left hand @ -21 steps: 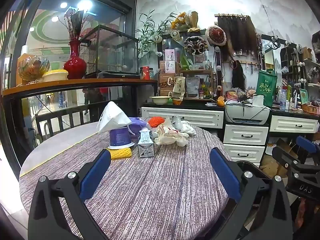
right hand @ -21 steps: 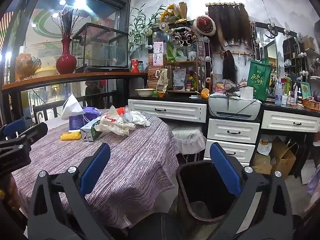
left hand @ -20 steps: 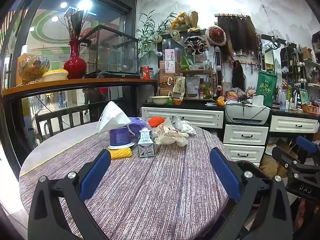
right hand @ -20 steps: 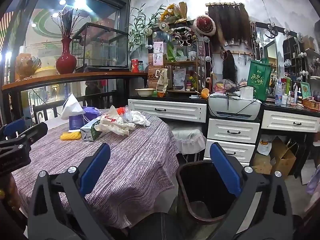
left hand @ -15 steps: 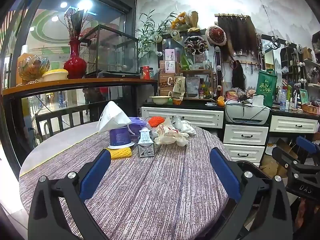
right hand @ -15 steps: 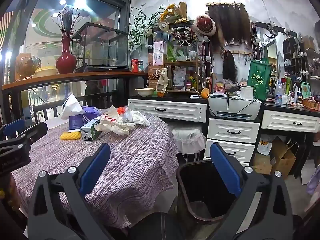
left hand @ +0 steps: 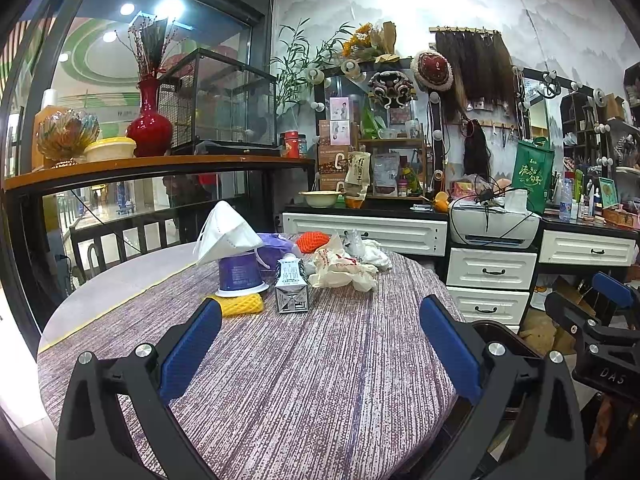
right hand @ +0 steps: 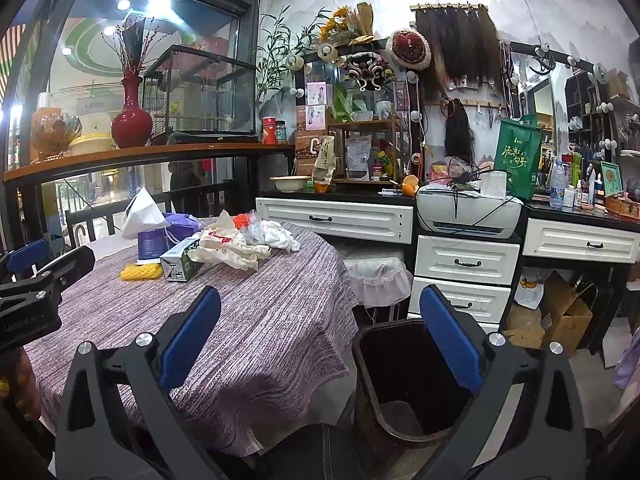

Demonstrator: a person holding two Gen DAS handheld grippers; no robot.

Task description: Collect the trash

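Left gripper (left hand: 320,344) jaws wide apart, empty, over striped tablecloth (left hand: 320,380). Trash clustered at far side: white mask (left hand: 226,228) atop purple cup (left hand: 239,272), yellow foam net (left hand: 240,305), upright milk carton (left hand: 291,286), crumpled bags (left hand: 340,268). Right gripper (right hand: 320,344) equally spread, empty. Only right view shows dark bin (right hand: 408,376) interior, just beside table edge. No change versus earlier frames.

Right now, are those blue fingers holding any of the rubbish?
No. Both the left gripper and right gripper are open and empty.
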